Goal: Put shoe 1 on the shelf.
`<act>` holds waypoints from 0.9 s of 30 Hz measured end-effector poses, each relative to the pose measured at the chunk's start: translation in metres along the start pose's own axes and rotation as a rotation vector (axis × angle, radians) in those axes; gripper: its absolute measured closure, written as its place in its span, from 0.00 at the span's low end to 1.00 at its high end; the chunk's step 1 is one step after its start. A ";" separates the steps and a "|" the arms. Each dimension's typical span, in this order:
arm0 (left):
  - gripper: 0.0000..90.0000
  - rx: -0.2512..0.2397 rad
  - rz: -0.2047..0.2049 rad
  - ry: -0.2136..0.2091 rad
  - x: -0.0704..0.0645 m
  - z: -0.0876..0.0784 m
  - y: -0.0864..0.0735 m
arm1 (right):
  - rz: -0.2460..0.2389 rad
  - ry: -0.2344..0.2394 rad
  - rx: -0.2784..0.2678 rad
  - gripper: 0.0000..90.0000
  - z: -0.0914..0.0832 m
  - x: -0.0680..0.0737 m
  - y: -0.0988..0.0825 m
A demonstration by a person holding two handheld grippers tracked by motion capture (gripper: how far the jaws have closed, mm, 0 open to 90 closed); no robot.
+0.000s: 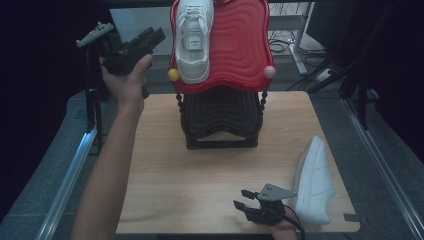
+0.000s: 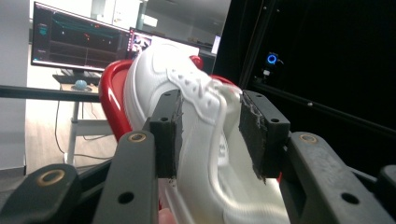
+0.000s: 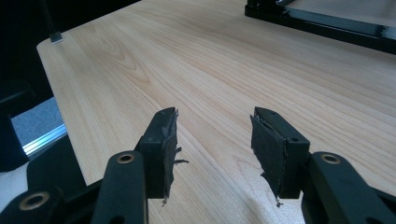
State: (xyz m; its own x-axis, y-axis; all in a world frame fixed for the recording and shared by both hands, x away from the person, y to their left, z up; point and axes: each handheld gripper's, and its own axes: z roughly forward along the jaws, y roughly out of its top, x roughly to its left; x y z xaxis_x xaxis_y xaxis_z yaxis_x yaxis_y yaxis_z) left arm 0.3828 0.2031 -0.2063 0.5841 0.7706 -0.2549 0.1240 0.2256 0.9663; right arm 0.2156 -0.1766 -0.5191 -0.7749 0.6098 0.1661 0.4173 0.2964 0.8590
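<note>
Red wavy plastic top shelf (image 1: 240,45) of the two-tier rack carries the white lace-up leather sneaker (image 1: 195,40), toe pointing back toward the person, at about 12 o'clock on the light wood table (image 1: 200,165). A second white sneaker (image 1: 314,182) lies on its side at 4 o'clock. The left gripper (image 1: 152,37) sits at 10 o'clock, jaws spread; its own view shows the sneaker (image 2: 205,140) between the pads without contact. The right gripper (image 1: 242,198) at 5 o'clock is spread over bare wood.
</note>
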 end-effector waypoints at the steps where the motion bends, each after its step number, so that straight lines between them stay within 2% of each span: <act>1: 0.66 0.010 0.004 -0.006 0.000 -0.005 -0.003 | 0.000 -0.001 0.001 0.56 0.000 0.000 0.000; 4: 0.66 0.037 0.008 -0.012 0.001 -0.016 -0.013 | -0.007 -0.002 0.004 0.56 0.001 0.000 0.000; 5: 0.64 0.056 0.002 -0.011 0.002 -0.021 -0.019 | -0.007 -0.002 0.002 0.56 0.001 0.000 0.001; 10: 0.63 0.092 -0.014 -0.027 0.007 -0.041 -0.041 | -0.005 -0.008 0.001 0.56 0.000 0.001 0.002; 13: 0.61 0.121 -0.028 -0.048 0.011 -0.051 -0.054 | -0.008 -0.012 0.000 0.55 -0.001 0.001 0.002; 17: 0.59 0.154 0.016 -0.036 0.011 -0.063 -0.070 | -0.007 -0.017 -0.004 0.55 -0.003 0.000 0.003; 21: 0.58 0.178 0.021 -0.049 0.012 -0.073 -0.088 | -0.004 -0.021 -0.017 0.55 -0.004 -0.001 0.005; 24: 0.57 0.225 0.030 -0.055 0.012 -0.078 -0.103 | -0.008 -0.022 -0.020 0.55 -0.005 -0.001 0.005; 27: 0.57 0.236 0.023 -0.058 0.014 -0.086 -0.119 | -0.008 -0.027 -0.025 0.55 -0.007 -0.001 0.006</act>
State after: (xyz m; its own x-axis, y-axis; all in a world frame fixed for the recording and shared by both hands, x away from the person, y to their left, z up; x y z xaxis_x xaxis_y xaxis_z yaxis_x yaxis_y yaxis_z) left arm 0.3075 0.2387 -0.3280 0.6335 0.7367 -0.2367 0.2900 0.0576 0.9553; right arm 0.2153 -0.1803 -0.5103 -0.7650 0.6274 0.1457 0.3986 0.2836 0.8722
